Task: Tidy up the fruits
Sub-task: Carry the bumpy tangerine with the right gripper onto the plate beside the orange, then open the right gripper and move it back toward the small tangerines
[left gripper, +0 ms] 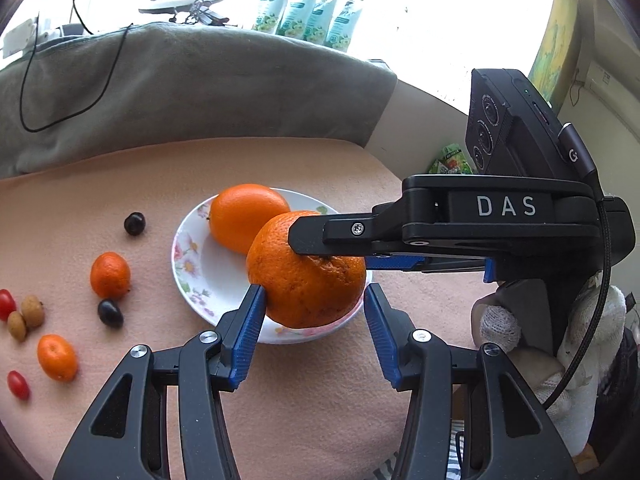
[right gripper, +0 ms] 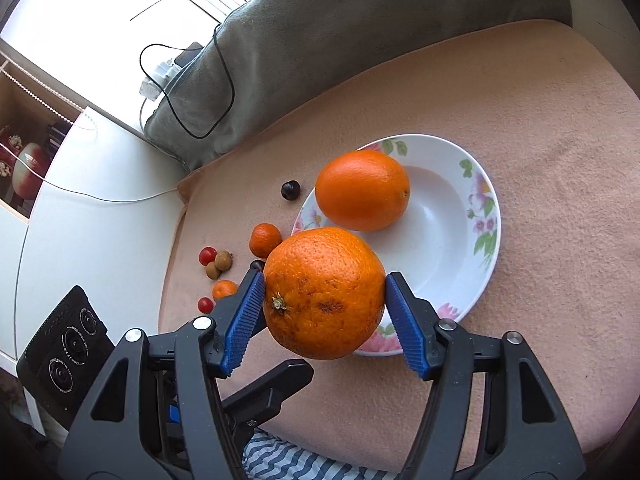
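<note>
A rough-skinned orange (right gripper: 324,292) is held between the blue pads of my right gripper (right gripper: 325,304), above the near rim of a white floral plate (right gripper: 448,232). A smooth orange (right gripper: 362,190) lies on the plate. In the left wrist view the right gripper (left gripper: 320,256) comes in from the right and grips the rough orange (left gripper: 306,276) from above and below. My left gripper (left gripper: 314,320) is open, its pads on either side of that orange; the left pad (left gripper: 250,320) is at its skin, the right pad stands apart.
Left of the plate on the peach cloth lie small mandarins (left gripper: 110,275), dark grapes (left gripper: 134,223), cherry tomatoes (left gripper: 18,385) and longans (left gripper: 32,311). A grey cushion (left gripper: 180,92) with a black cable stands behind. A white cabinet (right gripper: 88,216) borders the cloth.
</note>
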Tool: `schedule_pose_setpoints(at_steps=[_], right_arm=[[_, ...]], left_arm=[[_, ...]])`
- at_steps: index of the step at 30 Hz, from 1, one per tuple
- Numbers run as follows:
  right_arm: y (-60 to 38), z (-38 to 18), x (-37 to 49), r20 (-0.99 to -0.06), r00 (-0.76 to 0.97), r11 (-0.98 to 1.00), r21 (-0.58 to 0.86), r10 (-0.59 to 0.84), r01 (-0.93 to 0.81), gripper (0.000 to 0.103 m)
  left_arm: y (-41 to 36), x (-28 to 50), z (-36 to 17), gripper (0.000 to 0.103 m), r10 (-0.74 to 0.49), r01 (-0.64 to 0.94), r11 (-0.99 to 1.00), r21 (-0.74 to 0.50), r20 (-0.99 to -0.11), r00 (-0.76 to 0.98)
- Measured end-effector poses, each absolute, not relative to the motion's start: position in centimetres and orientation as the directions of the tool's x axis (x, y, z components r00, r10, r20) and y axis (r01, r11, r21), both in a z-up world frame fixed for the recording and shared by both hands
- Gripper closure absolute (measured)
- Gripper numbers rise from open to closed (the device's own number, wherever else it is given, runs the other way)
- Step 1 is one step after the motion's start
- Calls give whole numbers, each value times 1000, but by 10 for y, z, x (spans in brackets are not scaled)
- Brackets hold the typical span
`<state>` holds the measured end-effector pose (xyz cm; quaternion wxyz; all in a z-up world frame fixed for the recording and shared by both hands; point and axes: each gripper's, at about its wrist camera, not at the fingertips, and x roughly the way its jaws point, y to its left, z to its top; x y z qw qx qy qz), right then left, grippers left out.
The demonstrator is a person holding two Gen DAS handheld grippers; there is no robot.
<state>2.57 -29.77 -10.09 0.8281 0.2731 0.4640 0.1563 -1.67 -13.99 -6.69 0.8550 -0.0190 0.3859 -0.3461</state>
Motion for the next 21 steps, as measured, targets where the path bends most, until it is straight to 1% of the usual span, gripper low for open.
schedule_pose_setpoints(at_steps=[3,4,5,6,10,21], right_arm=[[-312,-103,26,-680,533,796,605,503,20,38],[-316,-103,26,-675,540,793,609,503,24,38],[-320,-102,26,-665,547,785,619,508,23,40],[-323,-101,27,-651,552,774,633,521,16,43],[-332,-83,24,-639,620,807,590,455,15,43],[-323,-66,14,-613,673,852,522,414,-48,43]], left_arm=[[-150,-15,-73,53,-615,592,745,-307,-659,432],[-153,-13,-74,55,-622,598,738,-314,-661,420],[-156,-13,-75,59,-630,605,729,-320,-660,410],[-159,-13,-75,61,-626,608,730,-312,-662,412],[-158,-13,-70,61,-628,611,730,-306,-653,423],[-128,-13,-66,61,-601,567,768,-300,-644,474]])
